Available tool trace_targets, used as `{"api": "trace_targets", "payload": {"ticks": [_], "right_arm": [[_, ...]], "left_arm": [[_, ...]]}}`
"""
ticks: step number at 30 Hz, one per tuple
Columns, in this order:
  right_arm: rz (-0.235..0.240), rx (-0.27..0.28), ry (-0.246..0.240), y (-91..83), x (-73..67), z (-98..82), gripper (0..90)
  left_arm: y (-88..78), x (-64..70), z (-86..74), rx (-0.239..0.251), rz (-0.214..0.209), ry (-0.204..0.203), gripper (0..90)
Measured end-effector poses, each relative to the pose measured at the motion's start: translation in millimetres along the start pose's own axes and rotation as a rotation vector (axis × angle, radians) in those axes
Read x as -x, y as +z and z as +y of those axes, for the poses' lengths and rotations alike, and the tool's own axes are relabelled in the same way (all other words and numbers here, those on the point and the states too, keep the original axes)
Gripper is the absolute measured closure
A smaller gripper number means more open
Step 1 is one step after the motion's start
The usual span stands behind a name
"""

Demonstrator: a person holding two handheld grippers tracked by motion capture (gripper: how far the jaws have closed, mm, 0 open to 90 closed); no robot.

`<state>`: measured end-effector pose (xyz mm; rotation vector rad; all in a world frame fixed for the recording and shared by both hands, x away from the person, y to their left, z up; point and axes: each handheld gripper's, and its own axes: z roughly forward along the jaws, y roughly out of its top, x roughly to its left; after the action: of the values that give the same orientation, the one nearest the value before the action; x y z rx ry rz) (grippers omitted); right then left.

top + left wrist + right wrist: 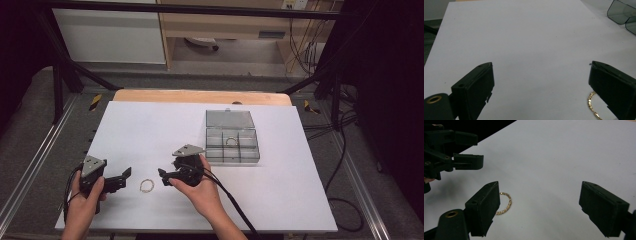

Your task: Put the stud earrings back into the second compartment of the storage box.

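A small gold chain bracelet (pixel 146 186) lies in a loop on the white table top (pixel 150 130), between my two grippers. My left gripper (pixel 123 180) points right at it from the left, jaws open and empty. In the left gripper view the bracelet (pixel 592 102) lies beside the right jaw, outside the open gripper (pixel 541 82). My right gripper (pixel 164 177) points left toward the chain, open and empty. In the right gripper view the bracelet (pixel 506 205) lies half hidden behind the left jaw of the open gripper (pixel 540 192), with the left gripper (pixel 477 149) farther off at upper left.
A clear plastic compartment box (pixel 232 146) stands at the right middle of the table with its lid (pixel 229 118) folded back. One compartment holds another gold bracelet (pixel 231 141). Part of the box (pixel 621 12) shows at the upper right of the left gripper view. Black cables trail off the table's right side.
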<state>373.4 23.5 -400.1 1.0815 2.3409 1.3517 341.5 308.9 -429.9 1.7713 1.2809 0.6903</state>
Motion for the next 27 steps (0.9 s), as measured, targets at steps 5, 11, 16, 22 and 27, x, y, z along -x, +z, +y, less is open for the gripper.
{"api": "trace_targets", "payload": {"ticks": [5,11,16,22,27], "right_arm": [[-0.007,-0.03,0.005,14.3,-11.6,-4.8,21.8],[0.01,-0.041,0.023,29.5,-27.7,-12.5,24.5],[0.019,-0.069,0.014,39.6,-30.8,-17.3,28.3],[0.013,-0.075,0.018,46.6,-37.1,-25.3,36.7],[0.016,-0.074,0.011,49.7,-40.7,-26.7,45.4]], "left_arm": [[-1.9,-2.5,-0.7,0.003,-0.007,0.001,6.8],[-2.9,-5.0,-2.5,-0.002,0.009,-0.015,6.8],[-2.8,-2.9,-2.1,-0.005,0.01,-0.004,6.8],[-4.3,-3.4,-2.5,-0.002,0.009,-0.012,6.8],[-2.3,-2.0,-2.0,-0.004,0.004,0.002,6.7]]}}
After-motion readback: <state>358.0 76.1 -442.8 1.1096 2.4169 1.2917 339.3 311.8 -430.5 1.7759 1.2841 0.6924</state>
